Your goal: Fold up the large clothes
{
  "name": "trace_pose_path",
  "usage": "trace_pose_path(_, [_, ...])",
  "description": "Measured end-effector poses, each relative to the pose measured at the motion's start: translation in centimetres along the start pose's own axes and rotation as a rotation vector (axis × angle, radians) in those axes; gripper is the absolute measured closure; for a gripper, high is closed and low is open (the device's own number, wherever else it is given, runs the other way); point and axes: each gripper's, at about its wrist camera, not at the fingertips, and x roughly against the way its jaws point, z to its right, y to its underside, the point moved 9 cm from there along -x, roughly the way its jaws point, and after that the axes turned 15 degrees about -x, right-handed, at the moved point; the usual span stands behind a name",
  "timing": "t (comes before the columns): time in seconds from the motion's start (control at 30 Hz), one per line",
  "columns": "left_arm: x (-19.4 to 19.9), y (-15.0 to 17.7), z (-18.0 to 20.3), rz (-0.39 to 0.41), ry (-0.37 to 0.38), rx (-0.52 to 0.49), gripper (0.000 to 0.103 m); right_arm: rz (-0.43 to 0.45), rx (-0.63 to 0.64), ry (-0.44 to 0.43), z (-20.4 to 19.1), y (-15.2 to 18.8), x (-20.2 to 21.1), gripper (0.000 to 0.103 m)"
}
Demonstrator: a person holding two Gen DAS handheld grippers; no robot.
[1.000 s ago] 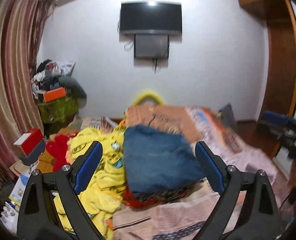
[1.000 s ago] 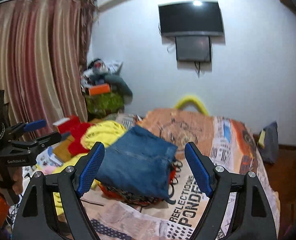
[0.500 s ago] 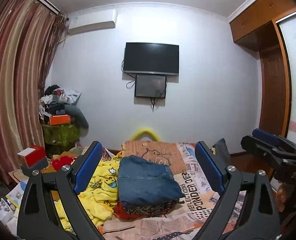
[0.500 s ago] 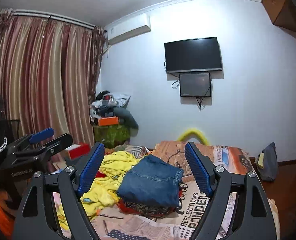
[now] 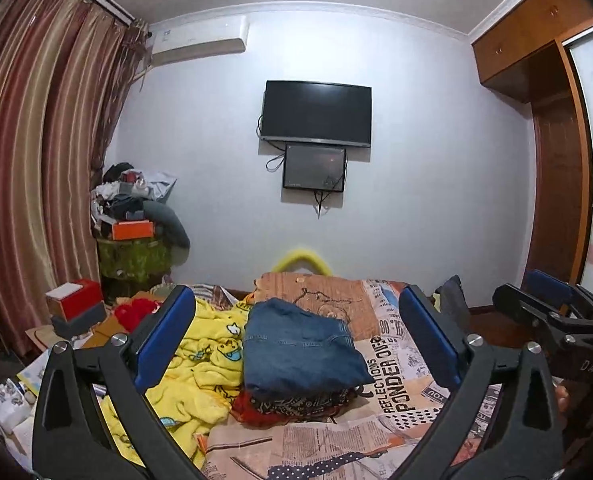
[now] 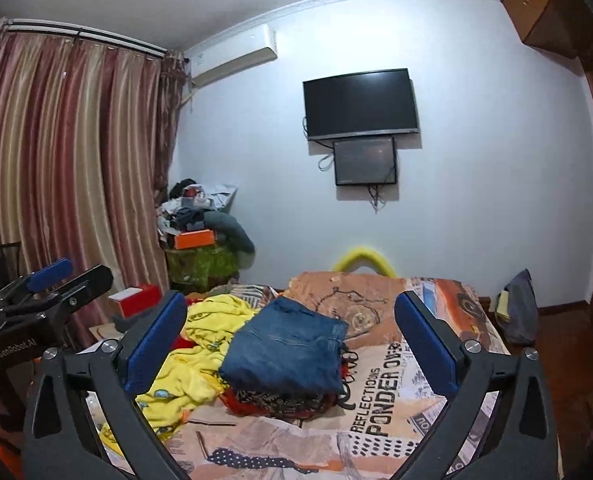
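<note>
Folded blue jeans (image 5: 300,350) lie on top of a stack of folded red and dark patterned clothes (image 5: 292,406) on the bed; the jeans also show in the right wrist view (image 6: 286,354). A crumpled yellow cartoon-print garment (image 5: 194,376) lies loose to the left of the stack, also in the right wrist view (image 6: 192,364). My left gripper (image 5: 296,344) is open and empty, held back from the stack. My right gripper (image 6: 292,344) is open and empty too. Each gripper shows at the edge of the other's view.
The bed has a newspaper-print sheet (image 5: 396,376). A cluttered side table (image 5: 134,240) and a red box (image 5: 76,304) stand at the left by the curtains (image 5: 24,160). A TV (image 5: 316,114) hangs on the far wall. A wooden wardrobe (image 5: 552,160) is at the right.
Both grippers have pulled back and tilted up from the stack, so the clothes look smaller and lower and more wall and ceiling show. Both stay open and empty.
</note>
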Motion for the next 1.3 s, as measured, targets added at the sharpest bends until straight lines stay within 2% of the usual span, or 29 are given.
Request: trace_pose_path(1.3, [-1.4,1.7,-0.6,-0.049,0.005,0.009,0.0,-0.04,-0.022,0.012,0.7,0.5,0.2,0.0])
